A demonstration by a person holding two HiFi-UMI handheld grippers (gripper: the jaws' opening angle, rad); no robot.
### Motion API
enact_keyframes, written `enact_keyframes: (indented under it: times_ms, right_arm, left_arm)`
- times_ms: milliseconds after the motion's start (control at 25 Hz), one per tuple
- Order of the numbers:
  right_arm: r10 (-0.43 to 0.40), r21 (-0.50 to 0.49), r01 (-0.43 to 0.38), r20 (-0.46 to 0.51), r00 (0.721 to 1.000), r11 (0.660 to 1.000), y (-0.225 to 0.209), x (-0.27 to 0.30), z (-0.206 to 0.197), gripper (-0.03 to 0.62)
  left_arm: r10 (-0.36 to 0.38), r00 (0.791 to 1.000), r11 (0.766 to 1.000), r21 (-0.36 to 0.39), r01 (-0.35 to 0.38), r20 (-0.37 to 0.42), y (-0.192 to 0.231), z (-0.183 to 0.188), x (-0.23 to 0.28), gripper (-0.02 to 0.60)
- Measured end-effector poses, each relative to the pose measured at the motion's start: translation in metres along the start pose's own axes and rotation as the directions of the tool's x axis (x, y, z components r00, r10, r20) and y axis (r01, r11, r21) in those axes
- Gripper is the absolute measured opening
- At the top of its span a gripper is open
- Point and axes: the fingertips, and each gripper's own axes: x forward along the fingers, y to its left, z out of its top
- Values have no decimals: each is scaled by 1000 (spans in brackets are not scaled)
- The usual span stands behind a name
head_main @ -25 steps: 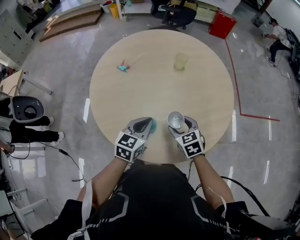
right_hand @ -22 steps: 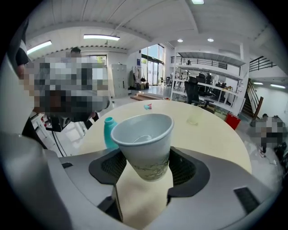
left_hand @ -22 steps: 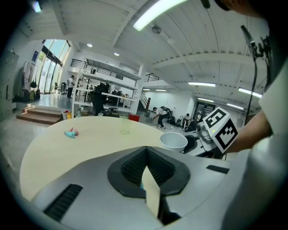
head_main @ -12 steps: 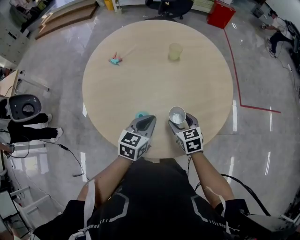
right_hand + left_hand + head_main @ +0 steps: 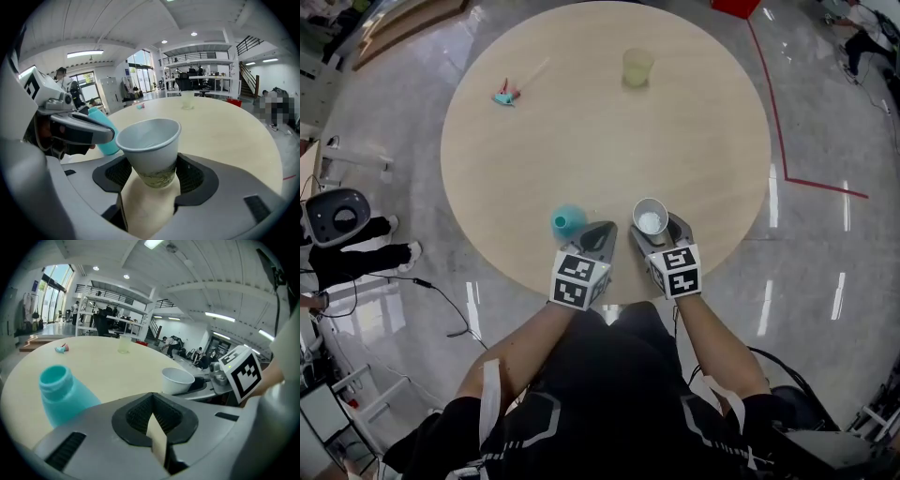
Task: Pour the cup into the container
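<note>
A white paper cup (image 5: 650, 217) stands upright in my right gripper (image 5: 654, 229), which is shut on its lower part; the right gripper view shows the cup (image 5: 150, 143) wedged between the ribbed pads. A teal bottle (image 5: 569, 221) with an open mouth stands on the round table (image 5: 581, 141) near its front edge. My left gripper (image 5: 600, 232) is just to the right of the bottle, apart from it, shut and holding nothing. In the left gripper view the bottle (image 5: 61, 392) is at the left and the cup (image 5: 177, 379) at the right.
A pale yellow translucent cup (image 5: 637, 67) stands at the table's far side. A small teal and pink object (image 5: 504, 95) lies at the far left. A grey round machine (image 5: 337, 217) and cables sit on the floor to the left.
The teal bottle, mostly hidden at the left gripper's tip a second ago, now stands free to that gripper's left. The left gripper has drawn closer to the right one, which still holds the cup.
</note>
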Motion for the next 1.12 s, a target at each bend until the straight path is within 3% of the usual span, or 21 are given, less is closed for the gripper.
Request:
enact_keyframes:
  times_ms: [520, 720, 1120]
  right_arm:
    - [9, 63, -12, 42, 999, 998, -4, 9, -16, 295]
    - [13, 39, -15, 35, 999, 999, 0, 8, -23, 295]
    - [31, 27, -32, 55, 998, 999, 7, -8, -12, 304]
  left_arm:
    - [21, 997, 999, 34, -18, -80, 5, -35, 29, -9]
    - [-19, 998, 1000, 0, 19, -65, 5, -35, 28, -9]
    - [-125, 992, 991, 60, 124, 18, -18, 6, 2, -9]
